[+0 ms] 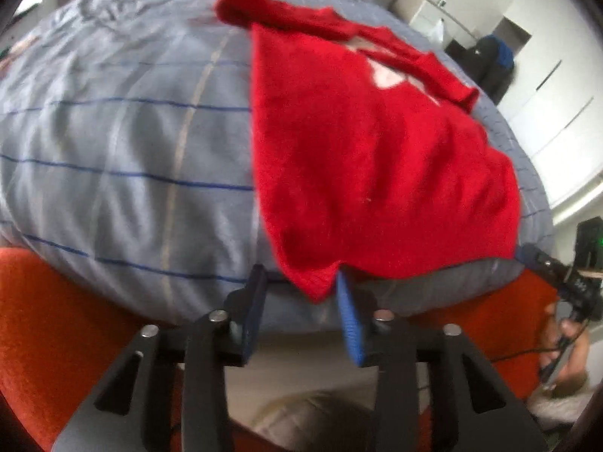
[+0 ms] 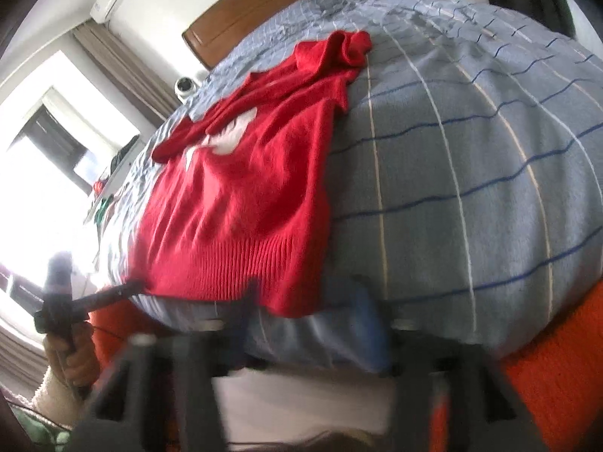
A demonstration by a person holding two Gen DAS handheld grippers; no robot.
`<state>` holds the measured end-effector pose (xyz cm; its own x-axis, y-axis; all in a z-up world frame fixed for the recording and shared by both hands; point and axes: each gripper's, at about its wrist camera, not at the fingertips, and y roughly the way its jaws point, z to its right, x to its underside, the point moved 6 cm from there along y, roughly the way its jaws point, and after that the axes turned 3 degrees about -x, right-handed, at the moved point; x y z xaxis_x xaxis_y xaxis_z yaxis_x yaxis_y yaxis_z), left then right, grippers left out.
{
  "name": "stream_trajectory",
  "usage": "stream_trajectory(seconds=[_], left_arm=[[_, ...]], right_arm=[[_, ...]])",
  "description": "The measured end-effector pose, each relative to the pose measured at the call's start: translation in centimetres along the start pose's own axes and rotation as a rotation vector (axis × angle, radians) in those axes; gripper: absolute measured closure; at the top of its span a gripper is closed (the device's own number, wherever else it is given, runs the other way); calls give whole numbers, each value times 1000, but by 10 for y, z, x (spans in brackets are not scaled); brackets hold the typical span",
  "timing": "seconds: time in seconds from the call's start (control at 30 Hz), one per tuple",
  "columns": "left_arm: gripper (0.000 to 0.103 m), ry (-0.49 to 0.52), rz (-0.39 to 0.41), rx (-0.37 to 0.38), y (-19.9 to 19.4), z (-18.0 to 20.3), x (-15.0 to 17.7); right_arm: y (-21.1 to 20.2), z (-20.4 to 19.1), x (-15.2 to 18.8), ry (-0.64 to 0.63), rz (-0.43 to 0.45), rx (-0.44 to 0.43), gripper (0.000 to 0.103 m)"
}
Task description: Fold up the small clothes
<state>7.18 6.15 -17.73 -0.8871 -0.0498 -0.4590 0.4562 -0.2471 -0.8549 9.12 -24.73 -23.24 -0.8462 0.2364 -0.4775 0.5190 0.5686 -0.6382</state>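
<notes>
Sweater [image 1: 377, 158] lies flat on the duvet [image 1: 113, 150], hem toward both grippers. Left gripper [image 1: 301, 301]: hem corner between its parted fingers. Right gripper [image 2: 312, 312]: opposite hem corner between its fingers.

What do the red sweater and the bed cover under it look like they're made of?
Red sweater: knitted yarn, likely wool or acrylic, matte and fuzzy, with a ribbed hem visible in the right wrist view. Checked bed cover: thin woven fabric, probably cotton, with a slight sheen and fine creases.
</notes>
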Motion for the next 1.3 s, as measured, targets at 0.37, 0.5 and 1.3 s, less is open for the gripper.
stream_trajectory(seconds=[0.37,0.5,1.3], left_arm=[[97,36,63,-9,21,5,-29],[99,-3,73,47,1,-8,-23],[100,37,-25,45,19,9,-5]], right_arm=[[28,-2,-14,-15,-47,-88,61],[28,-19,-12,-97,-82,-70,99],[-11,-14,-7,-44,-73,-30,99]])
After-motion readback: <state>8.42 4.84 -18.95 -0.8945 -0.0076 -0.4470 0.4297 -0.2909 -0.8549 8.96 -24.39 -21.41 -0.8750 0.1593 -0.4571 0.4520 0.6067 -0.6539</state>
